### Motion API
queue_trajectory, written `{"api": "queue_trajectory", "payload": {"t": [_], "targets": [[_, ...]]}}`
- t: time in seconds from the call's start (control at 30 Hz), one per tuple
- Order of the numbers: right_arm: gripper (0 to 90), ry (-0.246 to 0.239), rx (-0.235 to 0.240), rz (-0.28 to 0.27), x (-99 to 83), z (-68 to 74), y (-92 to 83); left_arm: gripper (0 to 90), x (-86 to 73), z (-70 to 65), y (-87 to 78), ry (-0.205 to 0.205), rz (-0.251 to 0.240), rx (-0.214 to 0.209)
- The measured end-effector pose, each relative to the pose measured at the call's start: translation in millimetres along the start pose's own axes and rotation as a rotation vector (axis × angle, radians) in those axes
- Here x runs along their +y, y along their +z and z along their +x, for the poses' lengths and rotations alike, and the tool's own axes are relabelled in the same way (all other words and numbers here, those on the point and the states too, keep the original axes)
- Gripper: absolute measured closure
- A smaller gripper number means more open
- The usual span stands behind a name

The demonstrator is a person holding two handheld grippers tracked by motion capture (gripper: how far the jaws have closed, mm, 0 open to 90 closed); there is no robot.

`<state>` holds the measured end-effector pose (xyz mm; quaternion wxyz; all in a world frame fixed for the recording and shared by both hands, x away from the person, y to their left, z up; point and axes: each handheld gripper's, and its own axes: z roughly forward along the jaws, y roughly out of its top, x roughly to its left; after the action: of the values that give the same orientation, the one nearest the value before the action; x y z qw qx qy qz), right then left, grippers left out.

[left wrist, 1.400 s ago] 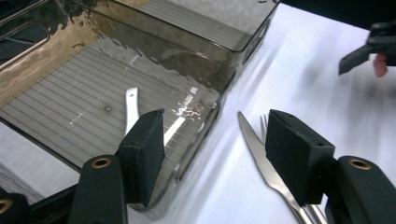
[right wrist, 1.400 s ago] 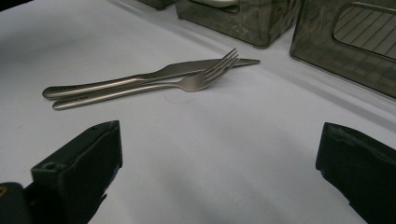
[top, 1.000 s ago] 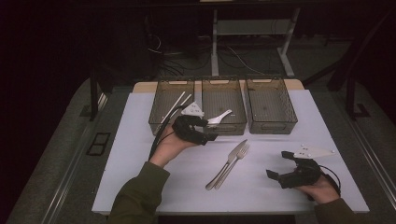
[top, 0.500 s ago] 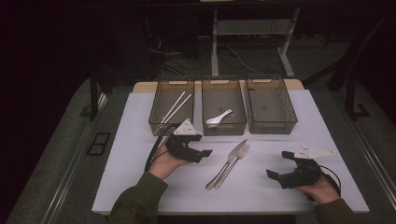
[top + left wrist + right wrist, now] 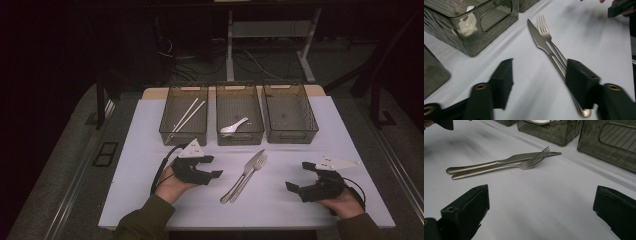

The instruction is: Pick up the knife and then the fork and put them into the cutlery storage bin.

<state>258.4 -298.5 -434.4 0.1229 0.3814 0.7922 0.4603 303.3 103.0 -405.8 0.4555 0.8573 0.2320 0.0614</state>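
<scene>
Left tool (image 5: 216,167) is coming down from the bins (image 5: 239,114) toward the knife (image 5: 541,41), jaws narrowing but empty; it should straddle one handle. Right tool (image 5: 299,176) is resting open.

— Where did the cameras sit?

— One hung high over the person's side, facing forward and down across the whole white table (image 5: 150,150). Two rode low on the handheld tools, close to the tabletop, each looking out between its own black jaws.

— Any overlap?

— All three caught the knife (image 5: 246,172) (image 5: 541,41) (image 5: 506,160) and fork (image 5: 251,175) (image 5: 549,40) (image 5: 524,165) at the table's middle, from opposite sides.
</scene>
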Motion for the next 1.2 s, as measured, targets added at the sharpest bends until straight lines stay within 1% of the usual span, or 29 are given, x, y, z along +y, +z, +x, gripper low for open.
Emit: {"api": "queue_trajectory", "payload": {"t": [0.07,0.17,0.23,0.33,0.4,0.47,0.57,0.63,0.87,1.0,1.07,1.13,1.2], "targets": [[0.5,0.001,0.0,0.002,0.3,0.4,0.2,52.7,0.9,-2.1,1.4,0.009,-0.001,-0.02],[0.5,-0.001,-0.001,0.003,0.4,0.1,0.9,64.3,2.4,-6.0,4.5,0.016,0.006,-0.056],[0.5,-0.002,-0.002,0.002,0.3,-0.6,1.1,73.8,3.1,-9.7,7.2,0.02,0.012,-0.08],[0.5,-0.003,-0.002,0.001,0.3,-0.4,0.7,85.2,5.0,-15.6,10.8,0.036,0.017,-0.106],[0.5,-0.003,-0.001,0.003,0.1,0.3,0.2,88.8,6.5,-18.9,13.5,0.041,0.022,-0.123],[0.5,-0.004,-0.002,0.001,-0.3,0.0,-0.2,88.9,7.0,-22.3,17.5,0.037,0.026,-0.139],[0.5,0.0,-0.005,-0.002,-0.2,-0.6,-0.2,88.9,6.7,-28.0,24.6,0.05,0.04,-0.156],[0.5,-0.005,-0.002,0.002,0.0,-0.1,-0.1,88.9,6.0,-31.7,29.6,0.061,0.051,-0.156],[0.5,0.0,-0.004,0.005,-0.1,0.5,0.2,88.9,1.4,-39.6,47.9,0.072,0.11,-0.175],[0.5,-0.002,-0.003,0.003,-0.3,-0.1,0.0,89.0,-0.9,-43.9,56.5,0.098,0.154,-0.161],[0.5,-0.001,-0.002,0.004,-0.2,0.0,0.1,89.0,-2.2,-44.7,59.4,0.102,0.171,-0.158],[0.5,-0.001,-0.003,0.004,-0.2,0.1,0.2,89.0,-3.2,-45.2,61.3,0.104,0.191,-0.144],[0.5,-0.002,-0.004,0.003,-0.2,0.0,0.1,89.0,-3.8,-44.7,62.1,0.107,0.199,-0.143]]}}
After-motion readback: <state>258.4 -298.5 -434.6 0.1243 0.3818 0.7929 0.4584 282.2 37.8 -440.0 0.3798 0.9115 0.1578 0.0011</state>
